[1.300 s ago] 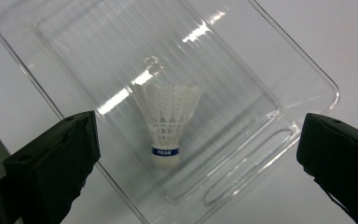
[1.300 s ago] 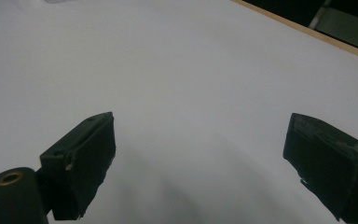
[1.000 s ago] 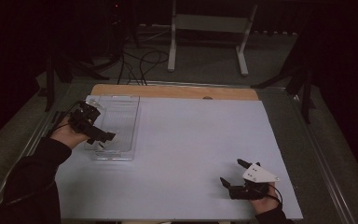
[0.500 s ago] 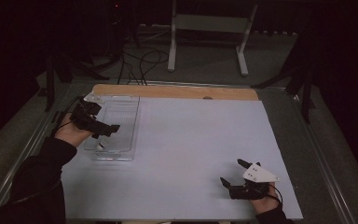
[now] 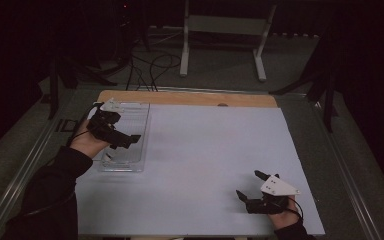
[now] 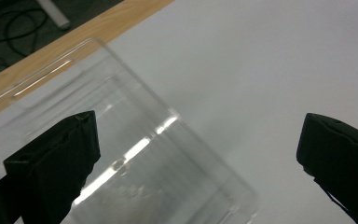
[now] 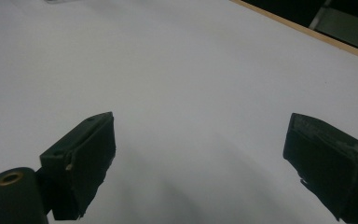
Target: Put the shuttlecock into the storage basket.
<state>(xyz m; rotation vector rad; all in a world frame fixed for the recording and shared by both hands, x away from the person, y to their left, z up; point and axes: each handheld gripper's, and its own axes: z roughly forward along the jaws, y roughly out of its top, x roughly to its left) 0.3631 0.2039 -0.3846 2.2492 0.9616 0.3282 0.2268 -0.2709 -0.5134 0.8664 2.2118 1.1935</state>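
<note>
A clear plastic box (image 5: 130,167) lies along the left side of the white table sheet (image 5: 210,150). A hand holds my left gripper (image 5: 126,140) above the box, jaws pointing right over its middle. In the left gripper view the left gripper (image 6: 198,163) stands open and wide with nothing between its jaws; the clear box (image 6: 121,135) lies under one jaw and bare sheet under the other. My right gripper (image 5: 251,186) rests near the front right of the sheet. In the right gripper view the right gripper (image 7: 200,163) is open over plain white sheet (image 7: 191,70).
A wooden strip (image 5: 190,98) runs along the table's far edge. Beyond it on the dark floor stand a white frame (image 5: 220,25) and loose cables (image 5: 150,65). Metal rails (image 5: 350,170) border the table on both sides.
My left gripper has shifted a little farther along the box toward the far edge and risen slightly. The right gripper has stayed still.
</note>
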